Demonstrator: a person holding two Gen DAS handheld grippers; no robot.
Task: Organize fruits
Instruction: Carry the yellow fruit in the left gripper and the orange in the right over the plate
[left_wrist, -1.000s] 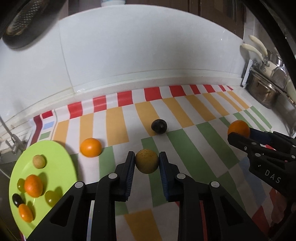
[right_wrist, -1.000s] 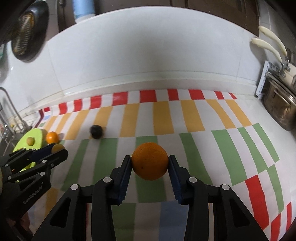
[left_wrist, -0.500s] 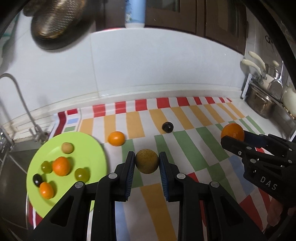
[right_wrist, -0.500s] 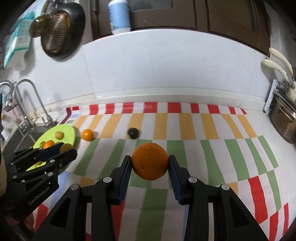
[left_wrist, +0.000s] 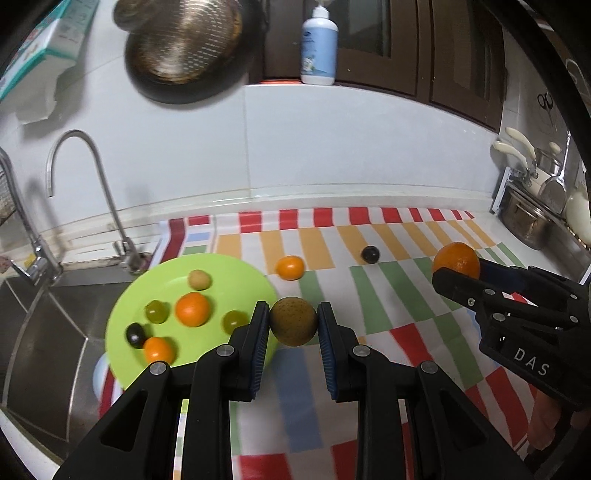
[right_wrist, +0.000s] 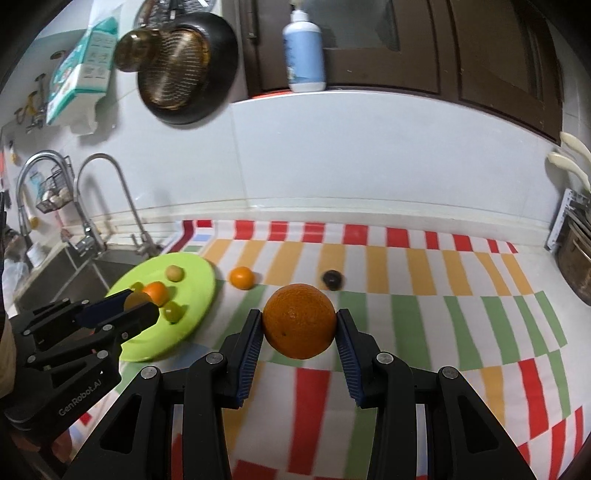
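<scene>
Hand-held grippers (left_wrist: 293, 323) higher, green plate (left_wrist: 236, 275) nearer.

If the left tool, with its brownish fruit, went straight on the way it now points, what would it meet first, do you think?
Probably the striped cloth just right of the green plate; the left tool, shut on the brownish fruit, points downward. The small orange lies further on; depth is unclear.

The green plate's (left_wrist: 236, 275) near rim is hidden behind gripper fingers.
</scene>
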